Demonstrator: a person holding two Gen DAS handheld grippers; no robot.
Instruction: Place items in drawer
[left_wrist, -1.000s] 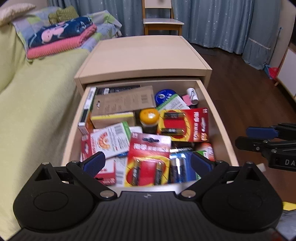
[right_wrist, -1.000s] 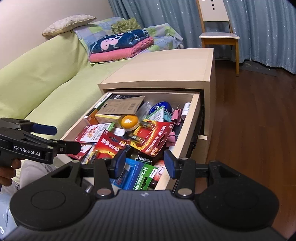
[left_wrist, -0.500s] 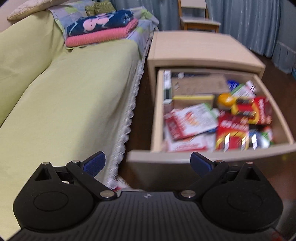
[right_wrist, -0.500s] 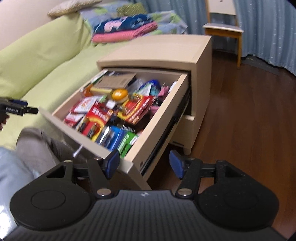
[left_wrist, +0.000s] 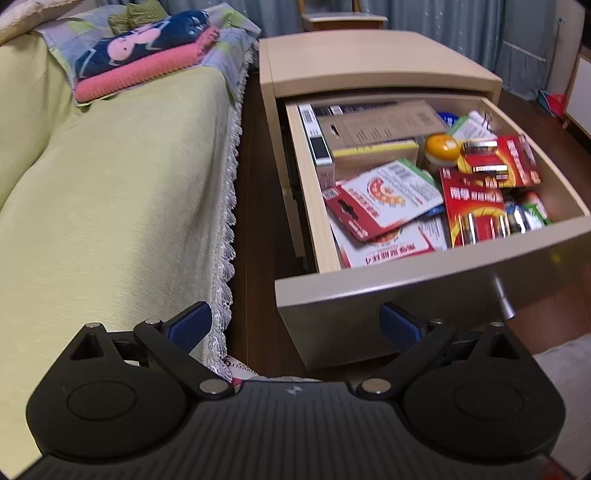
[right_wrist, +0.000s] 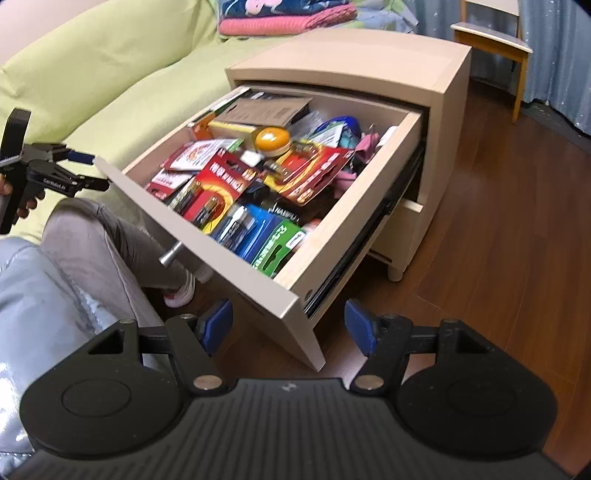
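1. A pale beige wooden nightstand (left_wrist: 369, 55) with a smooth, gently curved top stands on dark brown plank flooring (right_wrist: 498, 221), just beside a bed covered in a light green woven spread (left_wrist: 110, 184) with a white lace fringe.
2. Its top drawer (left_wrist: 424, 273) is pulled fully out; it is a shallow, light wood box with a curved front panel and a small metal knob (right_wrist: 170, 254).
3. The drawer is crammed with flat cardboard and glossy packaging: red blister cards of batteries (left_wrist: 476, 210), a brown cardboard box (left_wrist: 380, 123), a round orange-lidded jar (left_wrist: 441, 146), and blue and green packs (right_wrist: 258, 236) at the front corner.
4. The left gripper (left_wrist: 295, 328) hangs low in front of the drawer's left front corner, blue-padded jaws spread wide and holding nothing.
5. The right gripper (right_wrist: 288, 326) sits below the drawer's right front corner, jaws also released and empty.
6. A person's grey trouser leg (right_wrist: 110, 251) rests under the drawer front.
7. A second ago both grippers were above the contents; both have since pulled back and down, clear of the drawer, and the left has swung toward the bed.
8. Folded pink and navy blankets (left_wrist: 147, 59) lie at the bed's far end.
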